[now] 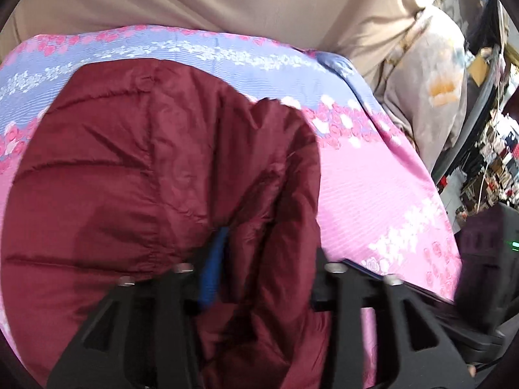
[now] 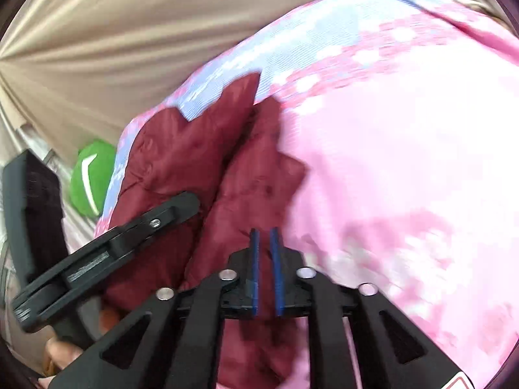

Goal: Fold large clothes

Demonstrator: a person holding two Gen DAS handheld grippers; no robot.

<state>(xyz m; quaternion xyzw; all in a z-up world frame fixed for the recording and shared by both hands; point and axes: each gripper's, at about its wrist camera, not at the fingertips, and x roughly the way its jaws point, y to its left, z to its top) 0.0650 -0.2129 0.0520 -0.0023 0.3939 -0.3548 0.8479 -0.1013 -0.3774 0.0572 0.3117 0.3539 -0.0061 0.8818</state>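
Garment: a maroon quilted jacket point(image 1: 136, 168) is lying on a bed covered with a pink and lilac floral sheet point(image 1: 382, 188), bunched into puffy lobes rather than lying flat.
Left gripper point(image 1: 262, 278): its jaws are standing wide apart with a thick roll of the jacket sitting between them; one blue pad point(image 1: 212, 269) is showing against the fabric, the other is hidden, so I cannot tell whether it is truly pinching or just straddling the roll.
Right gripper point(image 2: 266, 269): its blue pads point(image 2: 254, 272) are sitting nearly together with only a thin slit between, over a dark red edge of the jacket; it is looking like a pinch on a thin layer, though the fabric inside the slit is hard to make out.
Surroundings: a beige curtain point(image 2: 113, 42) is hanging behind the bed, and a green object point(image 2: 92, 178) is lying beside the sheet's edge.
Progress: judging by the shape, the jacket is partly gathered, with one side being turned over the body. No neat rectangle yet.
Remaining: laying the fold down, smoothing it, then at least one more fold.
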